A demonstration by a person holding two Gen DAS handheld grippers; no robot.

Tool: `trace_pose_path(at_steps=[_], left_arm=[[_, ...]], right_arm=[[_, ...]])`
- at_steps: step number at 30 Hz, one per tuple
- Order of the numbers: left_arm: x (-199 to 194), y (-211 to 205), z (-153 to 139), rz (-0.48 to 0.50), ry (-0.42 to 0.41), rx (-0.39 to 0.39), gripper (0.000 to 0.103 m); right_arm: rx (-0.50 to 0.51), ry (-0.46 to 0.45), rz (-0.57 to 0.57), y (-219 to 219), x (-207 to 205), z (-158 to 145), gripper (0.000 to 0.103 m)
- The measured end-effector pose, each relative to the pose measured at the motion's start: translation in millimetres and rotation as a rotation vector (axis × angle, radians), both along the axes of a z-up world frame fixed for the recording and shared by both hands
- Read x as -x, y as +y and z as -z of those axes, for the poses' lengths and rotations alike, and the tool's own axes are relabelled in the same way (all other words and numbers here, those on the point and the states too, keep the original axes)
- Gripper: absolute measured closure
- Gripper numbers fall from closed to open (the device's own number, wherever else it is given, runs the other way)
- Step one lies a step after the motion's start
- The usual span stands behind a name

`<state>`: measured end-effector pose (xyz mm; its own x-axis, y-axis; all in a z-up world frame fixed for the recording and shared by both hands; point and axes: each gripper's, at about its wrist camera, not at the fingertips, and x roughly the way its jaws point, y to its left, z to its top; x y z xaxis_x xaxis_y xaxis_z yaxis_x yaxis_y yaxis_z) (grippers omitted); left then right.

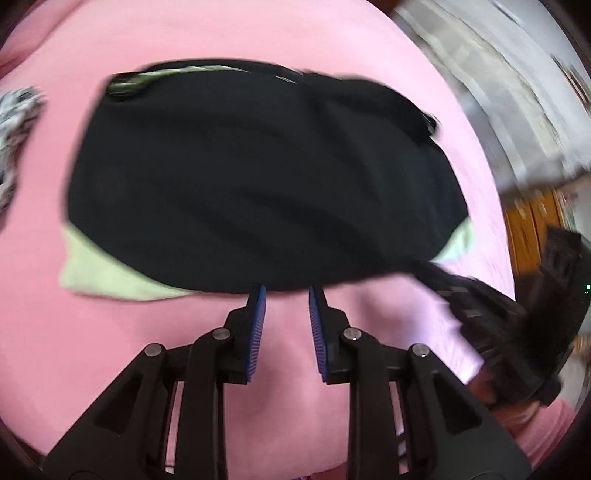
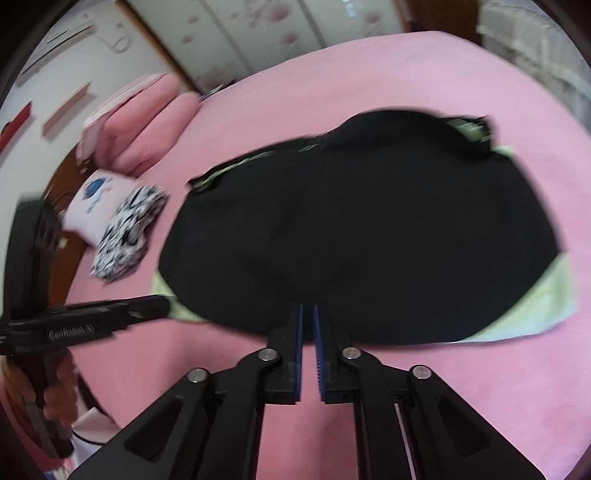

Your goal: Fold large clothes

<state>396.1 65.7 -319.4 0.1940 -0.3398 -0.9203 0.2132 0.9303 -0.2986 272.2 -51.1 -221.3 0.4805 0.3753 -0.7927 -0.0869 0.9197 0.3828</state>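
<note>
A large black garment with pale green parts lies folded flat on a pink bed; it also shows in the right wrist view. My left gripper is open and empty, its tips at the garment's near edge. My right gripper has its jaws a narrow gap apart with nothing between them, at the garment's near edge. The right gripper also shows at the right of the left wrist view, and the left gripper at the left of the right wrist view. Both views are blurred.
A black-and-white patterned cloth and a white folded item lie at the bed's left side. Pink pillows sit at the head. A wardrobe stands behind. The bed edge is to the right.
</note>
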Motion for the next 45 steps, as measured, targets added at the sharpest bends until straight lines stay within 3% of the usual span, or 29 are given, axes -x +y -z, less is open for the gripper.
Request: trace_pose_path(at_steps=[3,6,10,14,18,21,22,25,27,28,31,32,35,37,38,41,43,45], left_arm=[[-1,-14,11,0.008,0.013,0.001,0.083],[-12,-10,31,-0.019,0.072,0.074,0.091],[-37,-1,65,-0.087,0.138,0.069,0.096],[-56,5,86,-0.098,0.158,0.056,0.096],[-72,12,97,-0.126,0.140,0.026,0.096],[-80,29,99,-0.190,0.146,0.077,0.097],[-81,35,98,-0.212,0.139,0.071,0.096],[-83,62,94,-0.288,0.083,-0.052,0.096],[-84,84,96,-0.329,0.086,-0.050,0.097],[-83,97,97,-0.355,0.084,-0.059,0.097],[-82,134,100,-0.422,0.074,-0.209,0.096],[-81,146,101,-0.445,0.075,-0.220,0.097],[-78,187,103,-0.542,0.084,-0.120,0.099],[-77,199,97,-0.590,0.072,-0.130,0.099],[-75,201,92,-0.623,0.056,-0.145,0.099],[-71,193,80,-0.624,0.020,-0.097,0.099],[-69,176,74,-0.575,0.010,-0.027,0.099],[-70,151,72,-0.483,0.034,0.051,0.099]], right_arm=[[-0.011,0.020,-0.018,15,-6,19,0.100],[-0.031,0.026,-0.018,18,-16,34,0.100],[-0.021,0.086,-0.020,12,-43,60,0.100],[0.017,0.072,-0.018,5,-64,64,0.100],[0.074,0.043,0.076,-19,-87,64,0.101],[0.043,0.086,0.172,-48,-102,74,0.102],[0.077,0.085,0.200,-59,-103,75,0.102],[0.134,0.084,0.263,-91,-99,76,0.102],[0.159,0.070,0.278,-110,-93,74,0.103],[0.228,0.078,0.300,-119,-91,72,0.103],[0.390,0.084,0.365,-145,-82,68,0.103],[0.412,0.092,0.386,-156,-79,67,0.103],[0.524,0.094,0.423,-174,-73,62,0.103],[0.623,0.092,0.473,-174,-72,54,0.103],[0.608,0.072,0.503,-174,-69,46,0.103],[0.384,0.007,0.495,-161,-61,29,0.103],[0.210,-0.009,0.441,-143,-55,25,0.103],[0.111,0.014,0.375,-121,-55,30,0.103]])
